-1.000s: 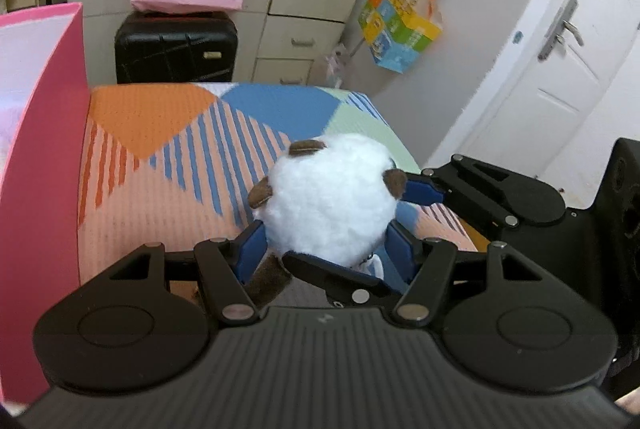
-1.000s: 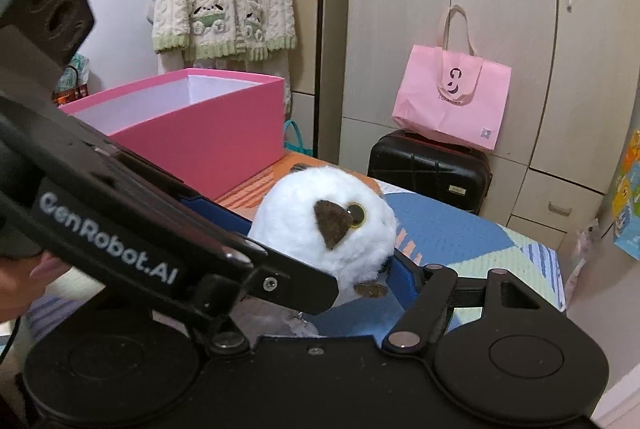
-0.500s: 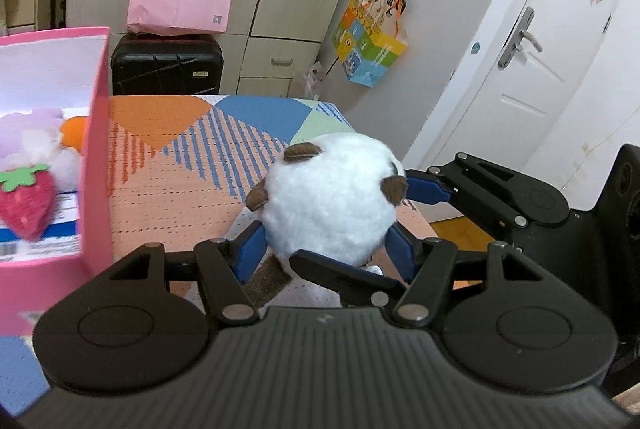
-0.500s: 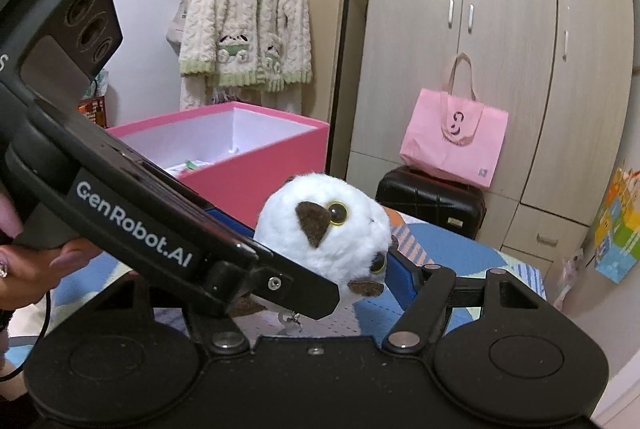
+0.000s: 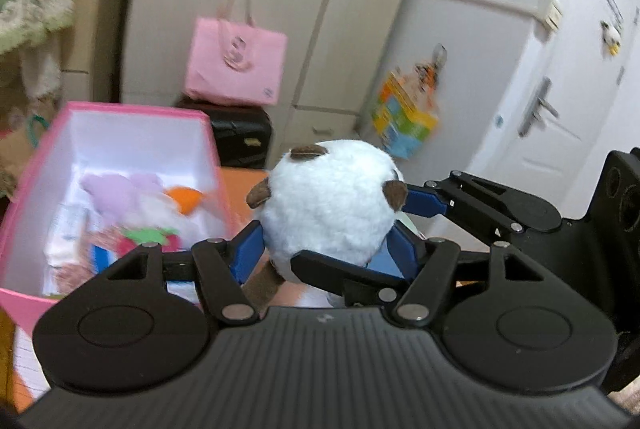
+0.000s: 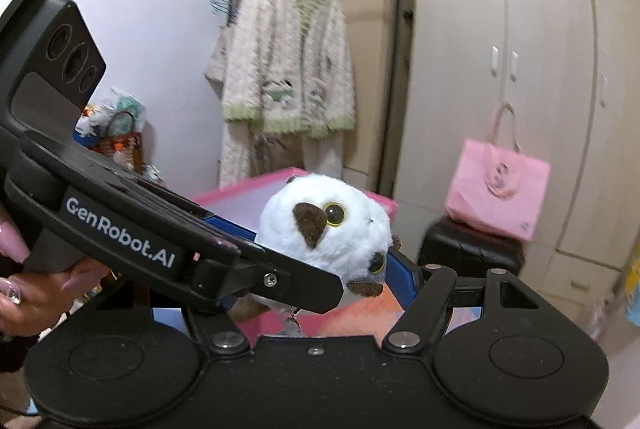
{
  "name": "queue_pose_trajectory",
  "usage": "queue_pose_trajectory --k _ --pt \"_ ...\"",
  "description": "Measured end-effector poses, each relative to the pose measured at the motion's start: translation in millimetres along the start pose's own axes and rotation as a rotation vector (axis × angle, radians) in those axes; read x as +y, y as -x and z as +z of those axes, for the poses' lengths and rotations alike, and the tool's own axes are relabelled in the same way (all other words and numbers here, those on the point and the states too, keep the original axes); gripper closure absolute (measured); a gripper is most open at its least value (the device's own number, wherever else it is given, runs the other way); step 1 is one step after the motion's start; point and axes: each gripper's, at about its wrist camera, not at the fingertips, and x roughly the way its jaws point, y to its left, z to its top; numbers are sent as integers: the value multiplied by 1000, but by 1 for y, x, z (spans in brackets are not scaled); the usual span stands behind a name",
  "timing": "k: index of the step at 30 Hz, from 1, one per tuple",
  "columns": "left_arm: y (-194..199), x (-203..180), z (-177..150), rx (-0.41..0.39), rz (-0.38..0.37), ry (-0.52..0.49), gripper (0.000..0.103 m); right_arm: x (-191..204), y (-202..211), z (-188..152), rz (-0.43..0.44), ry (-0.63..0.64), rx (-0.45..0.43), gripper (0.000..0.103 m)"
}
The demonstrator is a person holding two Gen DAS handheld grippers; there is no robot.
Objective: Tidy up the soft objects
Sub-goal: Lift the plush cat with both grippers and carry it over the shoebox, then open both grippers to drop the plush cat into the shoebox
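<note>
Right now the round white plush owl with brown ear tufts and yellow eyes (image 5: pixel 326 211) hangs in the air between my two tools, above and just right of the open pink cardboard box (image 5: pixel 116 113) in the left wrist view. My left gripper (image 5: pixel 326 245) has its blue pads (image 5: pixel 249 249) against the owl's lower flanks, though its jaws are easing apart at this instant with the toy between them. My right gripper (image 6: pixel 320 269) comes in crosswise and clasps the same owl (image 6: pixel 326 229), one blue pad (image 6: pixel 402 275) pressed to its side. Inside the box lie a lilac plush (image 5: pixel 120 189), something orange (image 5: pixel 184 199) and a red strawberry toy with a green top (image 5: pixel 150 239), all blurred. Behind stand a pink tote bag (image 5: pixel 236 67) on a black suitcase (image 5: pixel 242 137), beige wardrobe doors (image 6: pixel 504 69), and a cream knitted cardigan on a hanger (image 6: pixel 286 61). A hand with long pink nails (image 6: pixel 36 293) holds the left tool's handle.
</note>
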Motion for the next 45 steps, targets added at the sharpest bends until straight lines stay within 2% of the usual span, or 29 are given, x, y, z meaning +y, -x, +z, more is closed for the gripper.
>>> queue_pose_trajectory --k 6,11,14,19,24,37,41,45 --pt "15 27 11 -91 86 -2 37 10 -33 16 70 4 -68 28" --pt "10 55 24 -127 125 19 37 13 -67 33 104 23 -70 28" --pt "-2 75 29 -118 148 43 37 11 -92 38 133 22 -39 28" --pt "-23 111 28 -80 187 96 37 4 -140 37 207 -7 65 28" --pt "-32 135 23 -55 181 133 37 0 -171 33 277 -37 159 28" --pt "-39 141 15 -40 240 103 38 2 -195 25 307 -29 254 31" --pt "-34 137 14 -66 289 96 36 -1 -192 25 260 -33 239 28" --pt "-22 131 11 -102 295 96 36 -10 -172 24 253 -64 176 26"
